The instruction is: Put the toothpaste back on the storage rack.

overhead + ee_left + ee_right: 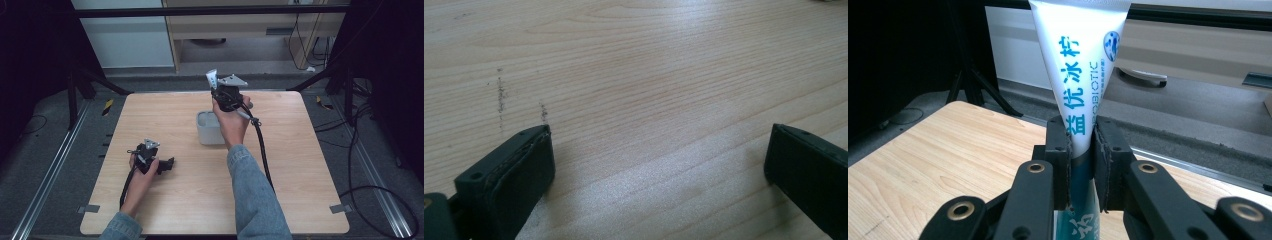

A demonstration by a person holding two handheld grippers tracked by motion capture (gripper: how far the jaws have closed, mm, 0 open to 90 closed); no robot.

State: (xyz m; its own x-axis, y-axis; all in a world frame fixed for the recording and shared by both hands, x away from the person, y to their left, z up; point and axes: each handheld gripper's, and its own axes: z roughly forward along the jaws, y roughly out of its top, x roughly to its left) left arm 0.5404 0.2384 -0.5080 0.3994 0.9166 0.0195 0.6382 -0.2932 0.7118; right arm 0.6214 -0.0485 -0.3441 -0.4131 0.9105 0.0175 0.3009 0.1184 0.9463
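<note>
Dark floor and black frame legs ring a pale wooden table (165,210), whose top lies mostly bare, with wide open wood to the left, right and near side of the work. Near the middle, toward the far edge, stands a grey square-sided container (206,130), open at the top; it sits just under and beside the person's right hand (231,122), partly covered by it in the high view. That hand holds the right gripper (1080,150) up above the container's far side, its jaws clamped on a white toothpaste tube (1080,65) with blue lettering. The tube's long axis runs close to upright: its flat, wide crimped end points up and slightly away from the person, while the narrower body drops down between the jaws toward the table. In the high view the tube's (211,78) white end pokes up past the gripper's grey plate. Well apart, at the near left, the left hand (140,172) rests the left gripper (659,150) low on the wood, jaws spread wide with nothing between them, bare grain ahead of it.
</note>
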